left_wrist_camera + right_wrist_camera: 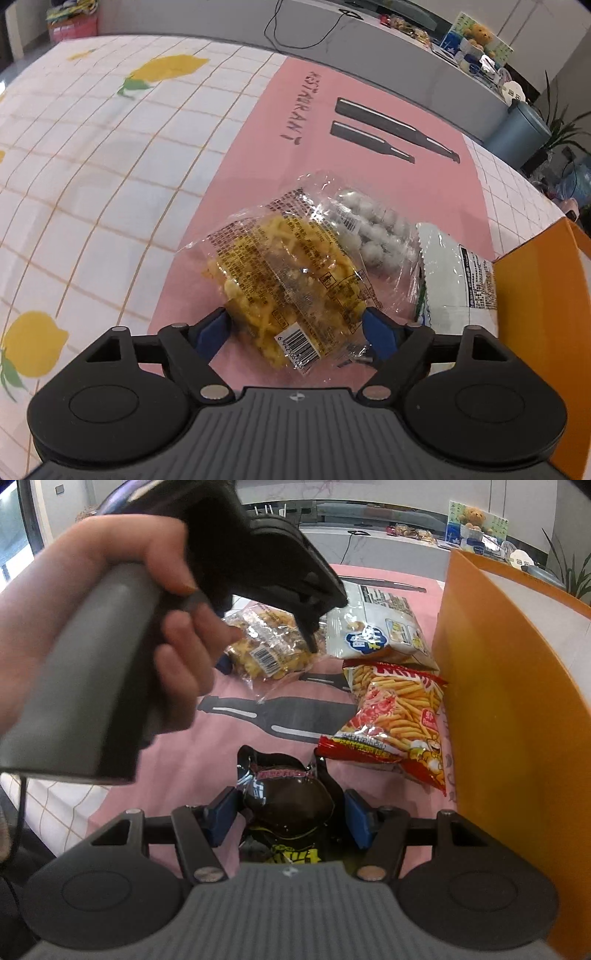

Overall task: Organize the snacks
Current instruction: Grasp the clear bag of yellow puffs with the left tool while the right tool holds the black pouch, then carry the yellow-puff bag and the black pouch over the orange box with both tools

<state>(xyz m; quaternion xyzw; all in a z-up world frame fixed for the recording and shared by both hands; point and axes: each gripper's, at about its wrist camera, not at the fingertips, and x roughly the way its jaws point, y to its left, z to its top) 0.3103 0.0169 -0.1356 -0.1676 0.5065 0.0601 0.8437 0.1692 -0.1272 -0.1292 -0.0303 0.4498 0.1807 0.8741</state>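
Observation:
A clear packet of yellow snack [291,280] lies on the pink mat [258,147]. My left gripper [295,328] stands open, wide astride the packet's near end, its blue pads beside the wrapper. To the right lie a clear packet of white balls [373,229] and a white packet [454,280]. In the right wrist view my right gripper [290,816] is shut on a black snack packet [288,801], which sticks out beyond the pads. A red packet of fries [395,716] lies ahead of it, against the orange box [498,664].
A person's hand [110,590] holds the left gripper's grey handle and fills the left of the right wrist view. The orange box wall [535,295] rises at the right. A lemon-print tablecloth [92,147] covers the table left of the mat. A cluttered counter runs behind.

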